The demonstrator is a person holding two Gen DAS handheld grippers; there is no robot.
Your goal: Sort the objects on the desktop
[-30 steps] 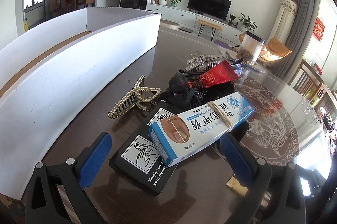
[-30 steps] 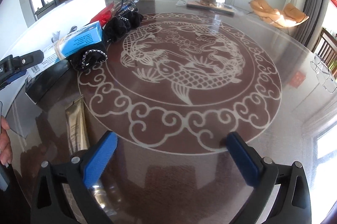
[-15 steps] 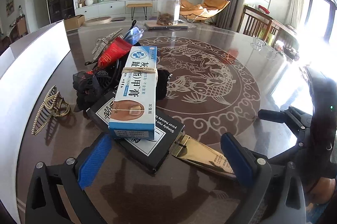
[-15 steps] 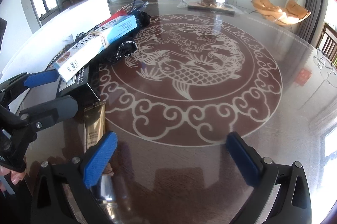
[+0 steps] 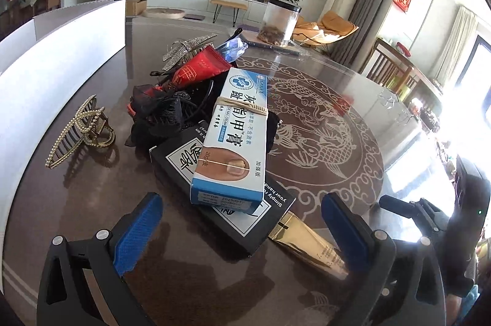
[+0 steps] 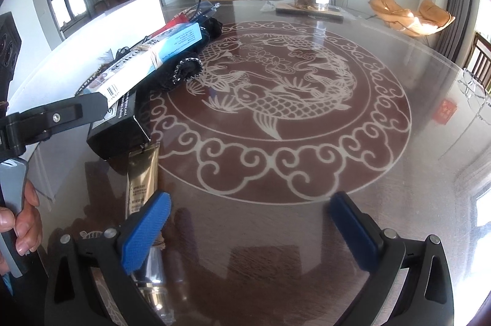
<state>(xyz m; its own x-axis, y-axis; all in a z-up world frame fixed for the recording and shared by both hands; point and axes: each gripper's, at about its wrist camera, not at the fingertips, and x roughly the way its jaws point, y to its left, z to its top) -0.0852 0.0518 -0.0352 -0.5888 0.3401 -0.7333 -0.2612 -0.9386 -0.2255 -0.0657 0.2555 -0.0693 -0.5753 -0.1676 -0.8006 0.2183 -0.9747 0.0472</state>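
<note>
Boxes: two, a blue-white cream box (image 5: pixel 236 138) on a black box (image 5: pixel 221 197).
Tubes: two, one gold tube (image 5: pixel 310 246) at 5 o'clock of the pile, one red tube (image 5: pixel 199 69) at 12 o'clock.
Hair clips: two, a pearl claw clip (image 5: pixel 81 131) at 9 o'clock, a rhinestone clip (image 5: pixel 184 49).
Clear jars: one jar (image 5: pixel 280 23).

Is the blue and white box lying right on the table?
No, the blue and white box lies on top of a black box and some black cloth things, not on the table itself.
</note>
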